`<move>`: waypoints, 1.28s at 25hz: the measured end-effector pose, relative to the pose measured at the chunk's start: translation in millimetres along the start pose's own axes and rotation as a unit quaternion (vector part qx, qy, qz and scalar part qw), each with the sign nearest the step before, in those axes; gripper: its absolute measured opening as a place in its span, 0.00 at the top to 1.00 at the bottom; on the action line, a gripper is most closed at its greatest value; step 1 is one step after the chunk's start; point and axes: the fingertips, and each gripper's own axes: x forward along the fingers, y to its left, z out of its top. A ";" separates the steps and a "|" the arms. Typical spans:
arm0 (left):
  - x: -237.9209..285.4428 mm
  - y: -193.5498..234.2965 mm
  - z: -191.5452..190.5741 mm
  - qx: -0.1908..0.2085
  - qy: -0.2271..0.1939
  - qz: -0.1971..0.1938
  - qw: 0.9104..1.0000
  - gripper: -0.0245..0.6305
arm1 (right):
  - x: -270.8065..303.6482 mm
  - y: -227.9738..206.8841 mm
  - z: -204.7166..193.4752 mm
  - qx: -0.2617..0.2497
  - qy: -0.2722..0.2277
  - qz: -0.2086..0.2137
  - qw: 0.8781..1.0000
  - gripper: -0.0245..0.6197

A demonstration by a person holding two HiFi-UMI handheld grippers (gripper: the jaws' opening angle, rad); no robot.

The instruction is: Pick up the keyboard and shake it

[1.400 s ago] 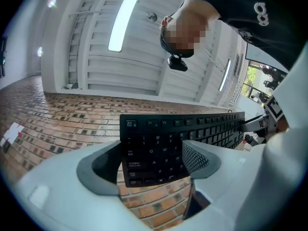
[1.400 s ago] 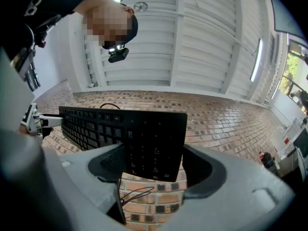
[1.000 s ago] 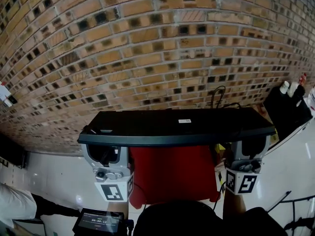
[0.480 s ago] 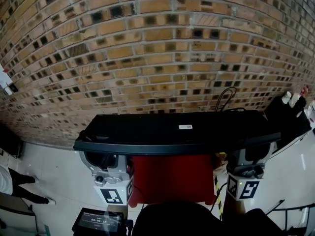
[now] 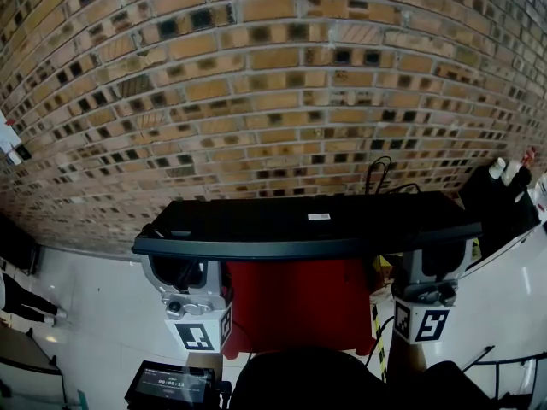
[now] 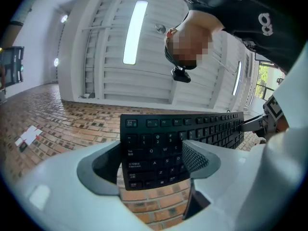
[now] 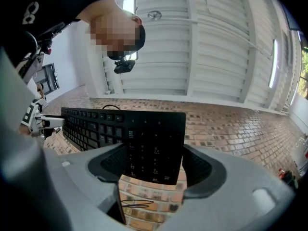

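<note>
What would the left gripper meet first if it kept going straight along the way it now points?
The keyboard: its end sits clamped in the jaws of the left gripper, so it would be pushed along. Beyond it lies the brick wall, at a depth I cannot judge.

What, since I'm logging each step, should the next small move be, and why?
Probably a short up-and-down jolt, both ends together: the keyboard is already lifted, the left gripper and right gripper clamp its two ends, and its cable loops loose.

Bright, sharp frames (fisheye-bent edges); ceiling strip lights (image 6: 134,32) glare.
</note>
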 end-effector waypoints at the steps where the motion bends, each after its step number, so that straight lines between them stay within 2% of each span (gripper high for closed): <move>1: -3.0 0.1 -7.4 -0.001 0.012 0.001 1.000 0.35 | -0.3 1.7 -7.5 0.003 0.013 0.003 1.000 0.44; 6: -18.6 -1.7 -47.1 -0.015 0.075 0.003 0.997 0.35 | -7.3 6.9 -51.9 0.017 0.083 0.015 0.996 0.44; 12: -44.1 -7.3 -84.6 -0.025 0.142 0.006 0.990 0.35 | -26.3 14.3 -99.2 0.034 0.158 0.022 0.987 0.44; 18: -86.0 -15.7 -114.1 -0.040 0.211 0.013 0.977 0.35 | -56.7 20.3 -131.5 0.045 0.218 0.040 0.974 0.44; 23: -115.5 -29.9 -140.2 -0.049 0.251 -0.006 0.967 0.35 | -93.8 18.7 -157.9 0.052 0.266 0.022 0.962 0.44; 32: -220.6 -43.6 -178.8 -0.082 0.367 0.032 0.926 0.35 | -171.4 45.1 -215.7 0.062 0.379 0.064 0.921 0.44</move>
